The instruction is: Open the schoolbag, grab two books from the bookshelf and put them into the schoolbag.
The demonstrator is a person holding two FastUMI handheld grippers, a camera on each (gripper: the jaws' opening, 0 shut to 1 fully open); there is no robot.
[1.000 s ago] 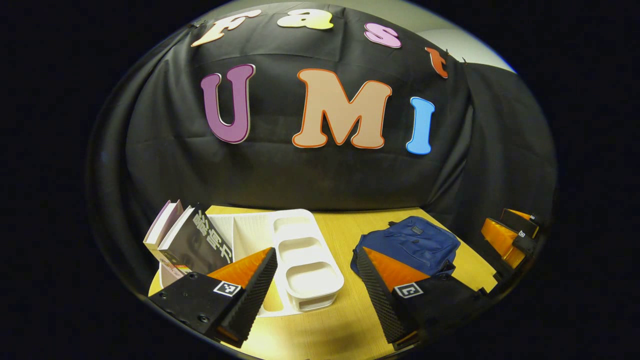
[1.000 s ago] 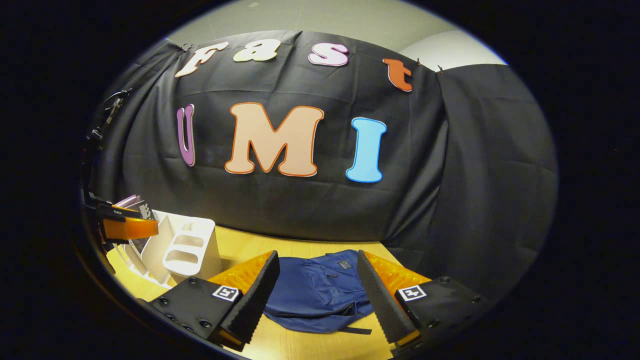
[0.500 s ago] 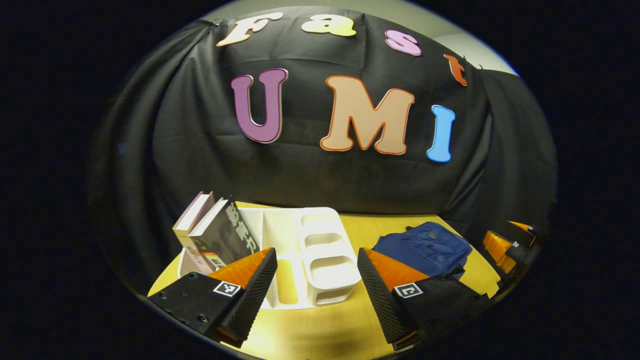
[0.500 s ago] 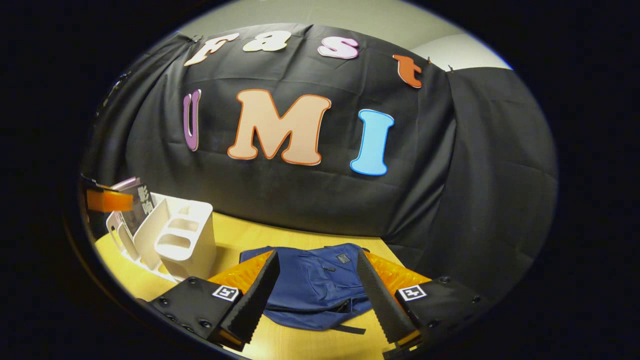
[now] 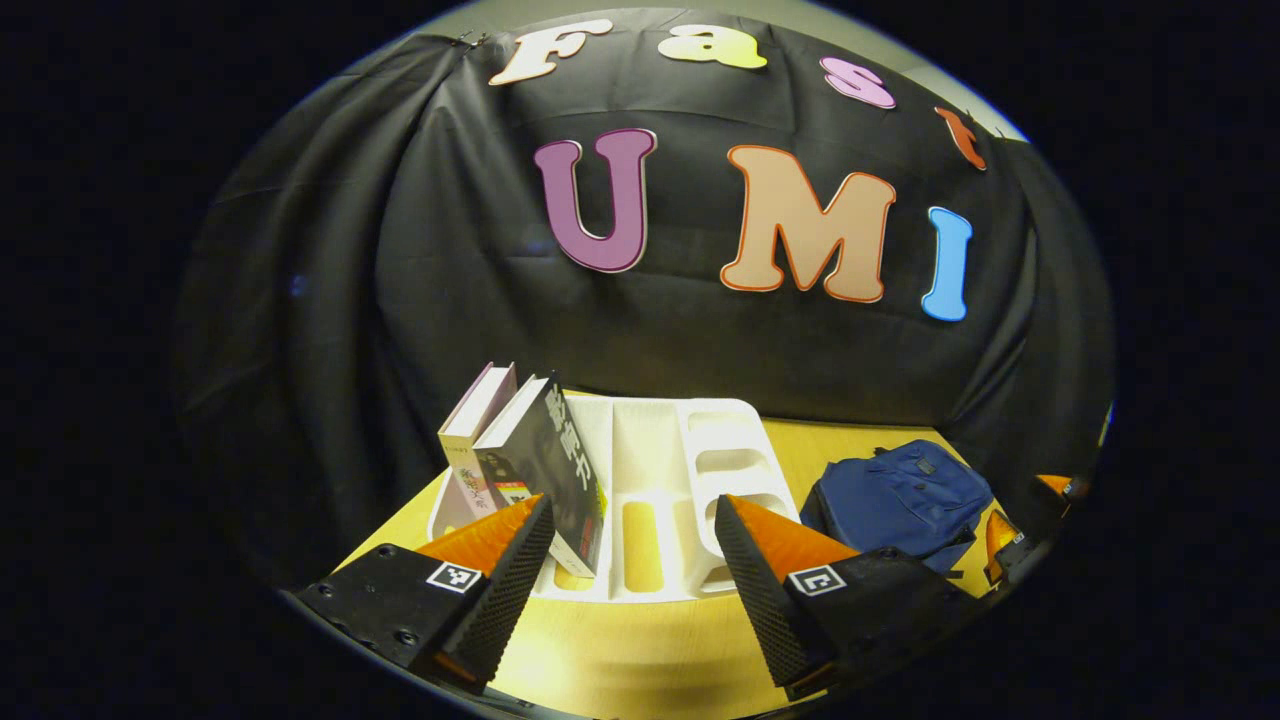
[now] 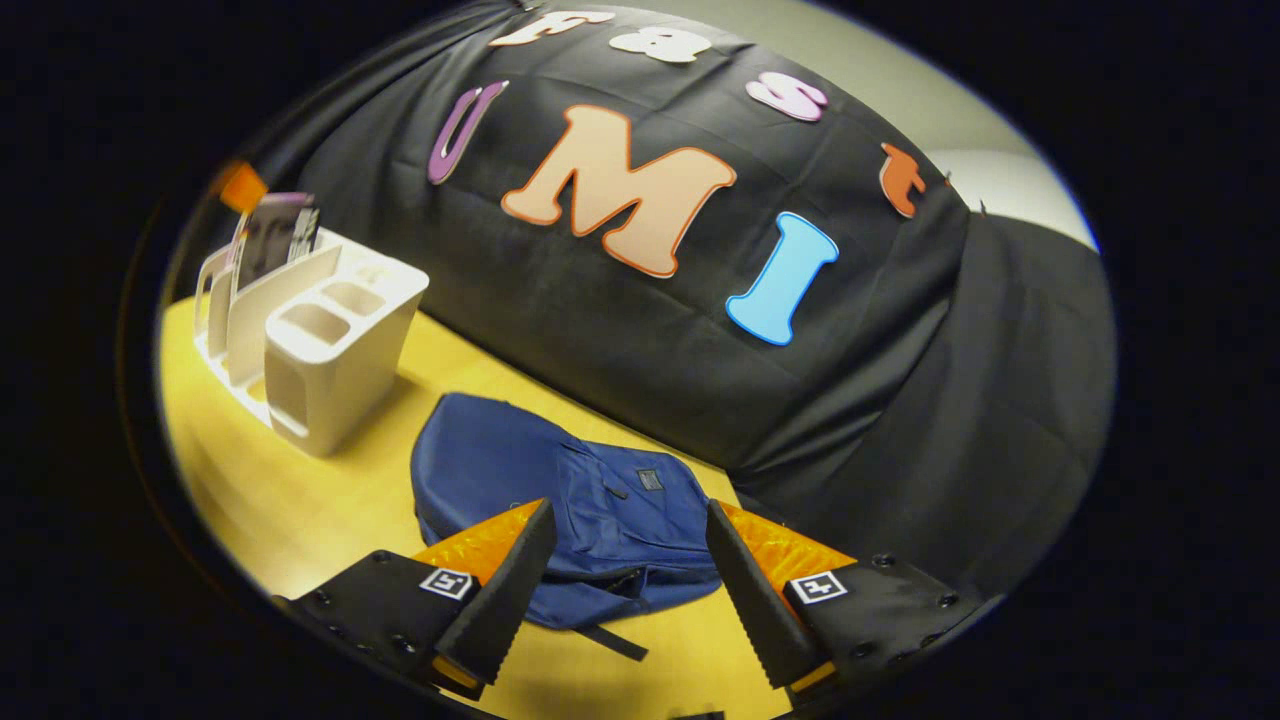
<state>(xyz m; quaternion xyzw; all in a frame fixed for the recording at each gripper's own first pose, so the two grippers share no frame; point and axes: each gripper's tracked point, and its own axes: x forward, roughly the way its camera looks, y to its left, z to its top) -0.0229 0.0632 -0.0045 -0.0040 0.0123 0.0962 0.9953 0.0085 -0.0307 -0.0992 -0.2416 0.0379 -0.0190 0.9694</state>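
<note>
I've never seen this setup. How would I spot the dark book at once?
Find the yellow wooden table in front of the black cloth wall, then the white bookshelf standing on it, left of the blue schoolbag. Two books lean together at the shelf's left end. The dark book is the nearer one with the black cover, while the pale book behind it is light-coloured.
</note>
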